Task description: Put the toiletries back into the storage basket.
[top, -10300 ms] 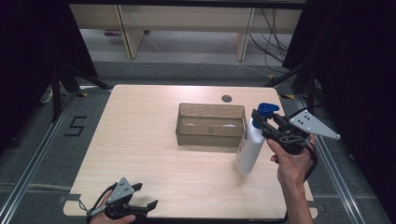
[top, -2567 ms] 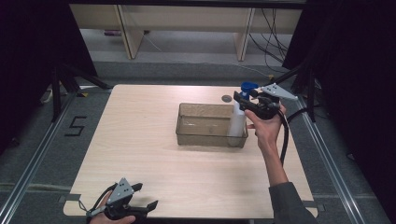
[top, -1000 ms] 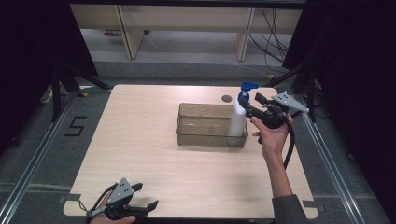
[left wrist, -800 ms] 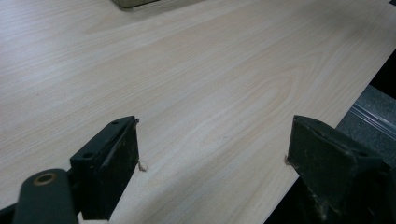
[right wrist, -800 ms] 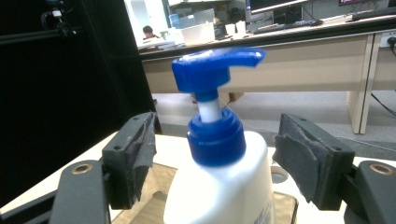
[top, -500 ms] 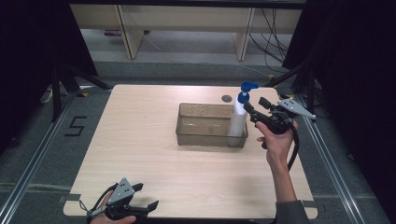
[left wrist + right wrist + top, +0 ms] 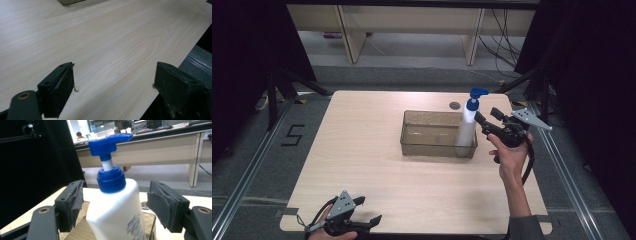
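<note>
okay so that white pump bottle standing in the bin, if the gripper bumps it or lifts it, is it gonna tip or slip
The pump bottle is tall and narrow, standing upright at the right end of the bin, so a sideways bump would probably tip it, though the near wall may catch it. Its smooth, glossy plastic looks slippery. The right gripper has its jaws open around the shoulder, apart from it; gripping lower on the body seems safer.

light: table [image 7: 362, 165] evenly lit, dark surroundings
focus: pump bottle [image 7: 117, 202] slightly soft, jaws blurry up close
</note>
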Demonstrator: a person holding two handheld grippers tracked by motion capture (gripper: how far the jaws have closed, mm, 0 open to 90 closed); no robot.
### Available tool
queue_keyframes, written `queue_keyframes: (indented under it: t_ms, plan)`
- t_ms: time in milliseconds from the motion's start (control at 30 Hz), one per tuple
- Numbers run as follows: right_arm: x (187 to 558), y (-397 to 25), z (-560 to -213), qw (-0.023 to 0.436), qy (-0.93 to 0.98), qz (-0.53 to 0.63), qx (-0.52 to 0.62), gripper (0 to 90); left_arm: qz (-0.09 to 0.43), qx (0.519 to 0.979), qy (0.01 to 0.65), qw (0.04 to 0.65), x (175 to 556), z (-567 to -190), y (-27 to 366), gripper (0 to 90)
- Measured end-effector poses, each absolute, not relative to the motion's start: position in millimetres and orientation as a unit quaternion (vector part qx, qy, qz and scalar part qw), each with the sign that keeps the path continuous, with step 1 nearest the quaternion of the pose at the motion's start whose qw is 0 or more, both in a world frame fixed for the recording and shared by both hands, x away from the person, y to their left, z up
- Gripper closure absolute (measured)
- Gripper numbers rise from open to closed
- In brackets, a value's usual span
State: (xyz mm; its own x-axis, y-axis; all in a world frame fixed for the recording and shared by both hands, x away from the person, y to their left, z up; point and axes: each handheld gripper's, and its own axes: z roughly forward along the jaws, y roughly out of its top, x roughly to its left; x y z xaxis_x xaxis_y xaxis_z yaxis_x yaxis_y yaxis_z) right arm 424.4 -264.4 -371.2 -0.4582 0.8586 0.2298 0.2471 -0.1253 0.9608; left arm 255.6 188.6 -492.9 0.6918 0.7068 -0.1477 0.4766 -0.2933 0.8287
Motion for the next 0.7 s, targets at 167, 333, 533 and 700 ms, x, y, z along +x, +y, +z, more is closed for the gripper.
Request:
queue_keyframes:
  t_ms: [167, 333, 533, 700]
  plan:
    - [422.7, -264.1, -371.1, 0.26, 0.613, 0.597, 0.448, 29.4, 0.124, 0.794, 0.373, 0.463, 255.4, -492.8, 188.7, 16.0]
    - [419.8, -264.1, -371.2, 0.255, 0.612, 0.6, 0.448, 29.0, 0.124, 0.795, 0.372, 0.463, 255.4, -492.7, 188.7, 16.0]
    - [416.6, -263.4, -373.1, 0.245, 0.613, 0.6, 0.452, 27.5, 0.124, 0.794, 0.372, 0.464, 255.3, -492.6, 188.8, 16.0]
    - [414.4, -263.6, -374.0, 0.24, 0.61, 0.6, 0.458, 25.7, 0.125, 0.796, 0.371, 0.461, 255.4, -492.3, 189.4, 16.0]
